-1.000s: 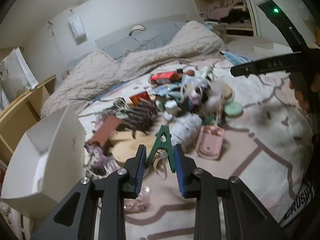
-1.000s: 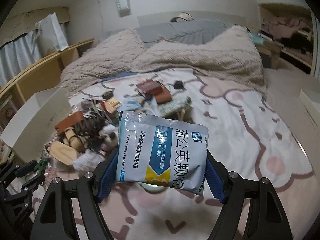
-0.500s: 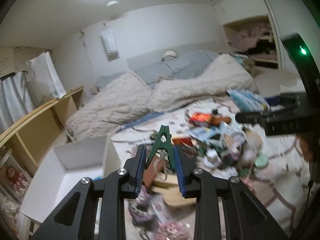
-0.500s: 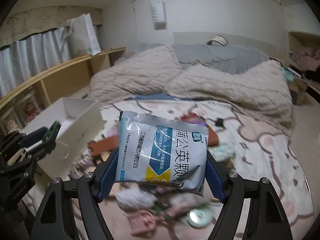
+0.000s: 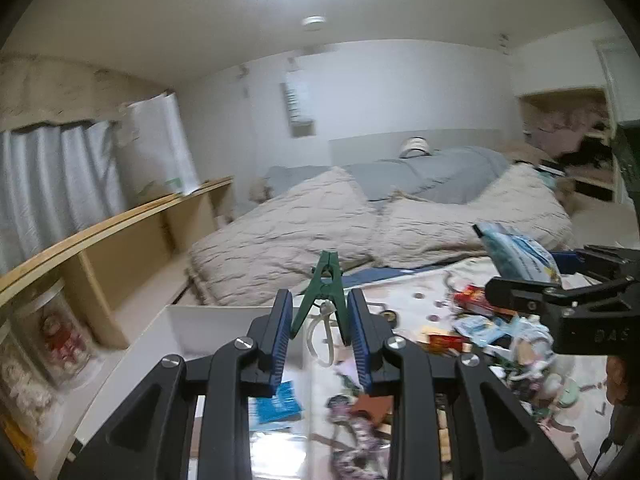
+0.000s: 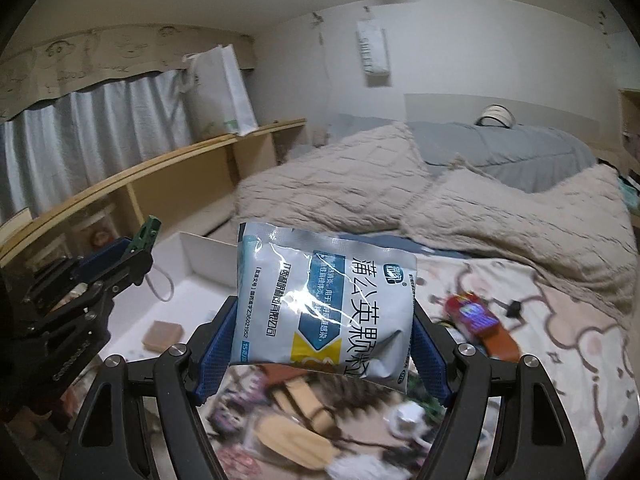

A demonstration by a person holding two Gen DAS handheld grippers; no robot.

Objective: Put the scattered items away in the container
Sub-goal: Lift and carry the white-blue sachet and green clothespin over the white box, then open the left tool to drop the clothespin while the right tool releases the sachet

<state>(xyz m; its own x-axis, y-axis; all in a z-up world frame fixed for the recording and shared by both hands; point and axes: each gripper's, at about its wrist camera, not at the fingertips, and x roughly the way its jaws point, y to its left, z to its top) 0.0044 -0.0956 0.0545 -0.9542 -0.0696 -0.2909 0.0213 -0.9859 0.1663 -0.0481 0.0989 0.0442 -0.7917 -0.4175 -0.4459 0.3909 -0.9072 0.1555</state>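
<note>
- Bedroom, wide fisheye views from two handheld grippers; bed [image 6: 520,320] filling most of the scene under a cream sheet with pink outline shapes.
- Rumpled beige quilt [image 5: 328,224] heaped across the far half of the bed, grey bedding behind it.
- Wooden shelf unit [image 6: 180,168] along the left wall, pale curtain [image 6: 80,140] above, white paper bag [image 6: 224,88] standing on top.
- White box [image 5: 192,324], open at the top, at the bed's left edge; inside, a small brown block [image 6: 162,334] and a blue packet [image 5: 278,402].
- Scattered pile of small items [image 5: 492,332] on the sheet to the right of the box, blurred; a red and brown packet [image 6: 476,320] among them.
- Right gripper [image 6: 316,344] raised above the pile near the box, jaws about half open and clamped on both edges of a white and blue sachet [image 6: 324,300] with printed characters, held upright.
- Left gripper [image 5: 320,330] raised over the box's near wall, jaws pressed close together, pinching the two legs of a green clothes peg [image 5: 322,292]; peg tip pointing up.
- Thin cream loop [image 5: 320,344] hanging from the peg.
</note>
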